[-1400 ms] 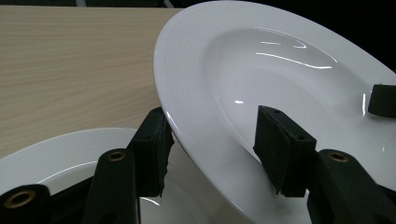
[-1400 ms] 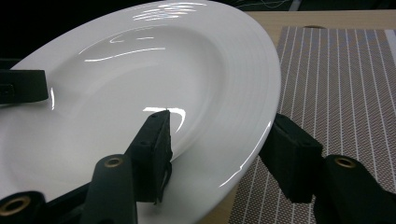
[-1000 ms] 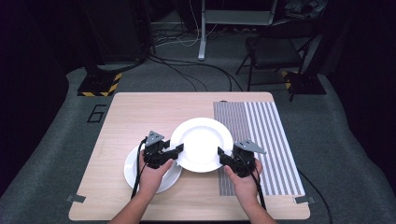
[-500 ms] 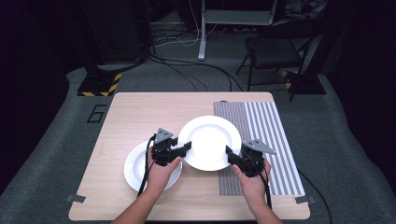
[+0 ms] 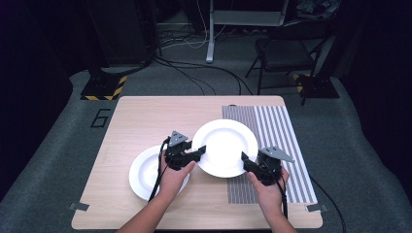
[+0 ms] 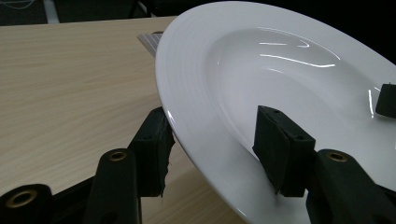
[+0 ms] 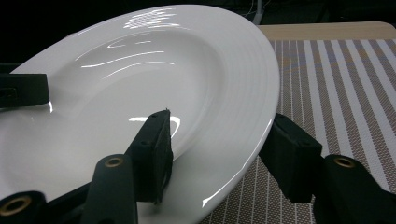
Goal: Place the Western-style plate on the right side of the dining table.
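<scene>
High view: a large white plate (image 5: pixel 225 147) is held over the desk (image 5: pixel 145 116) between the two claws. The left claw (image 5: pixel 198 152) grasps its near-left rim and the right claw (image 5: pixel 247 162) its near-right rim. A second white plate (image 5: pixel 144 174) lies on the desk under the left hand (image 5: pixel 174 175), and a striped mat (image 5: pixel 277 141) lies beyond the right claw.

Left gripper view: the left claw (image 6: pixel 212 140) straddles the plate's rim (image 6: pixel 187 93), one jaw beneath it and one inside the bowl, clenched on it.

Right gripper view: the right claw (image 7: pixel 224 149) clasps the opposite rim (image 7: pixel 261 107), one jaw in the bowl and the other under the edge above the striped mat (image 7: pixel 336 79).
</scene>
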